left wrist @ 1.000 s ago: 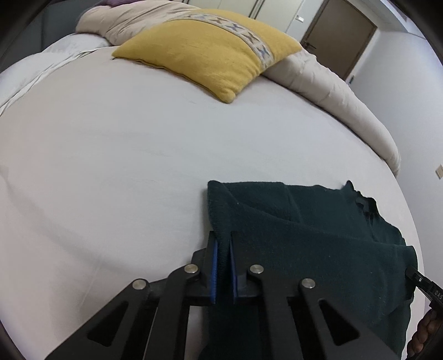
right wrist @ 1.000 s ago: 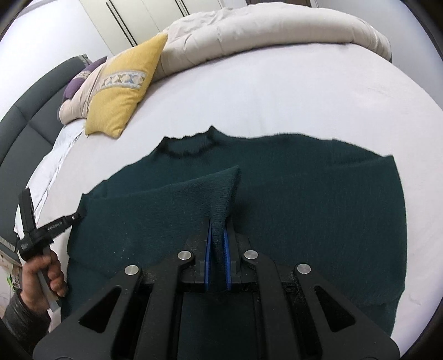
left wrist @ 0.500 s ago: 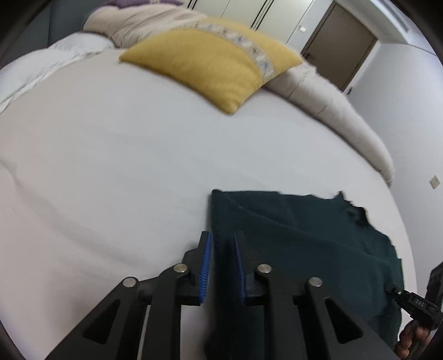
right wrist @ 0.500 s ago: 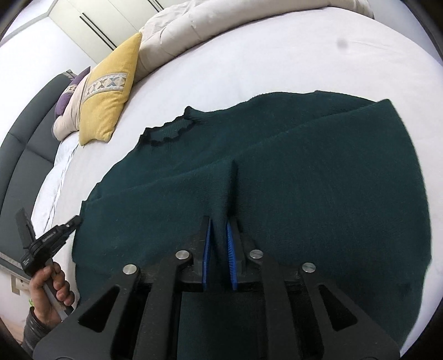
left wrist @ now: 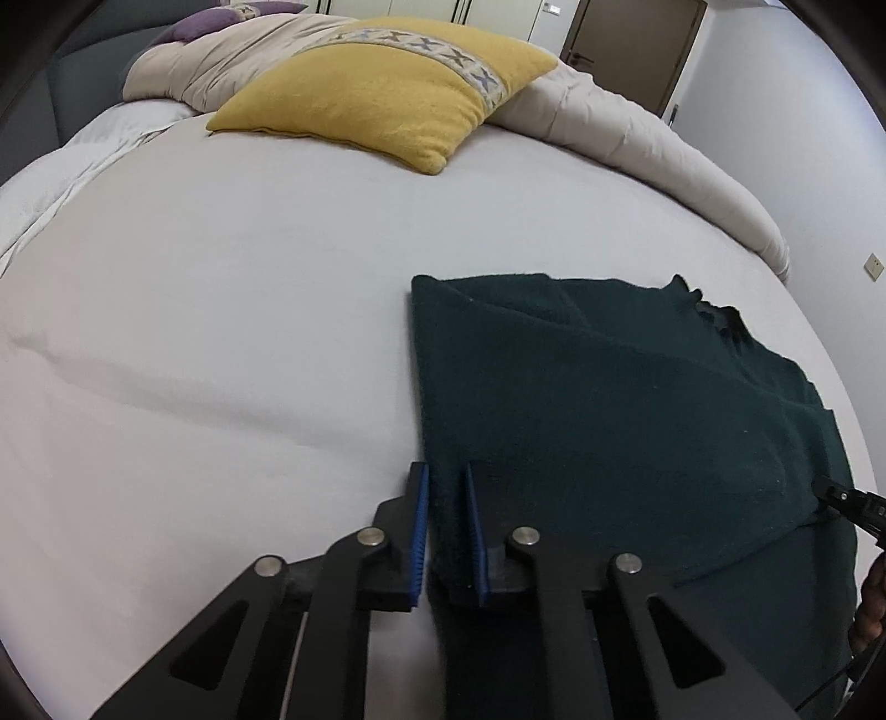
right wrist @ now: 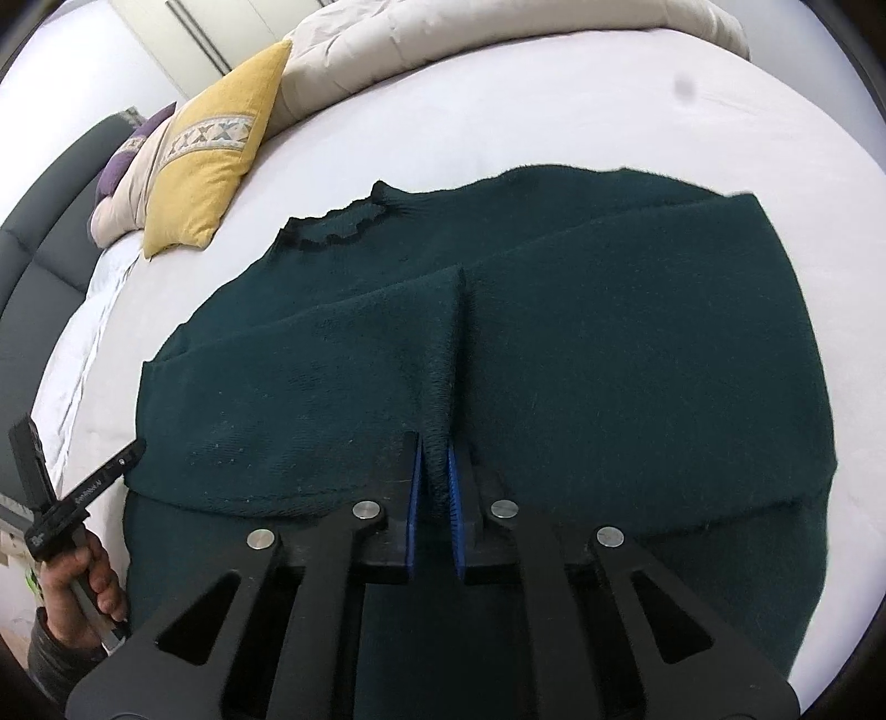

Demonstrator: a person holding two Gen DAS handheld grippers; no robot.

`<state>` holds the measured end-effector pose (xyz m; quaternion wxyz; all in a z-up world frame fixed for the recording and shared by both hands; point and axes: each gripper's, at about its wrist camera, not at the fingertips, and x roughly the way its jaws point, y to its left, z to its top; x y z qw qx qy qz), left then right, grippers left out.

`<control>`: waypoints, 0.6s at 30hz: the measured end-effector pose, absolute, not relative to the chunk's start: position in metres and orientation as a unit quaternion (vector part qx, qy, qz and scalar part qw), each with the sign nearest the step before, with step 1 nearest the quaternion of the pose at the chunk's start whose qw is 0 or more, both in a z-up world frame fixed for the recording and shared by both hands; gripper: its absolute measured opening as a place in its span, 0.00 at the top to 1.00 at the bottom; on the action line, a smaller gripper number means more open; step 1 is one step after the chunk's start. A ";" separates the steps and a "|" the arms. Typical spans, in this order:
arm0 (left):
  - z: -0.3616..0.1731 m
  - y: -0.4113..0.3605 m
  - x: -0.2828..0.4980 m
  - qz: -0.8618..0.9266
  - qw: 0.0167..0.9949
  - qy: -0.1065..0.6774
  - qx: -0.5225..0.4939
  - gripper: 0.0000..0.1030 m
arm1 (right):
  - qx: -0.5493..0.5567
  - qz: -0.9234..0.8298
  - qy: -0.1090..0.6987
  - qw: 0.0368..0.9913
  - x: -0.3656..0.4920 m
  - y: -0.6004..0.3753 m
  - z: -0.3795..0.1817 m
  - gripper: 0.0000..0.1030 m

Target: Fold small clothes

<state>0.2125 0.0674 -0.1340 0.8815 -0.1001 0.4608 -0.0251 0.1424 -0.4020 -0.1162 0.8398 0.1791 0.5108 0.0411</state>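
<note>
A dark green knit sweater (left wrist: 609,399) lies on the white bed sheet (left wrist: 221,332), its left side folded over the body. My left gripper (left wrist: 446,487) stands at the sweater's left fold edge, jaws slightly apart with the cloth between the blue pads. In the right wrist view the sweater (right wrist: 609,360) fills the middle, collar (right wrist: 338,227) at the far side. My right gripper (right wrist: 434,448) has its jaws a little apart around a raised ridge of the folded edge. The left gripper (right wrist: 130,451) shows at the left of that view, in a hand.
A yellow pillow (left wrist: 387,83) and a beige duvet (left wrist: 637,133) lie at the head of the bed. A dark headboard (right wrist: 33,232) runs along the left. A door (left wrist: 631,39) stands in the far wall.
Both grippers lowered the folded sleeve side onto the sweater body. Their jaws went from shut on the cloth to slightly apart, and the fold now lies flat.
</note>
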 end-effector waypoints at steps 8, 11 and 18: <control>-0.140 0.068 0.217 -0.024 0.881 0.463 -0.088 0.86 | 0.223 0.038 0.506 0.832 0.132 -0.416 -0.129 0.96; -0.140 0.069 0.219 -0.024 0.881 0.464 -0.089 0.85 | 0.223 0.050 0.506 0.832 0.131 -0.420 -0.134 0.97; -0.107 0.081 0.181 -0.030 0.890 0.438 -0.119 0.64 | 0.195 0.037 0.481 0.854 0.082 -0.422 -0.084 0.81</control>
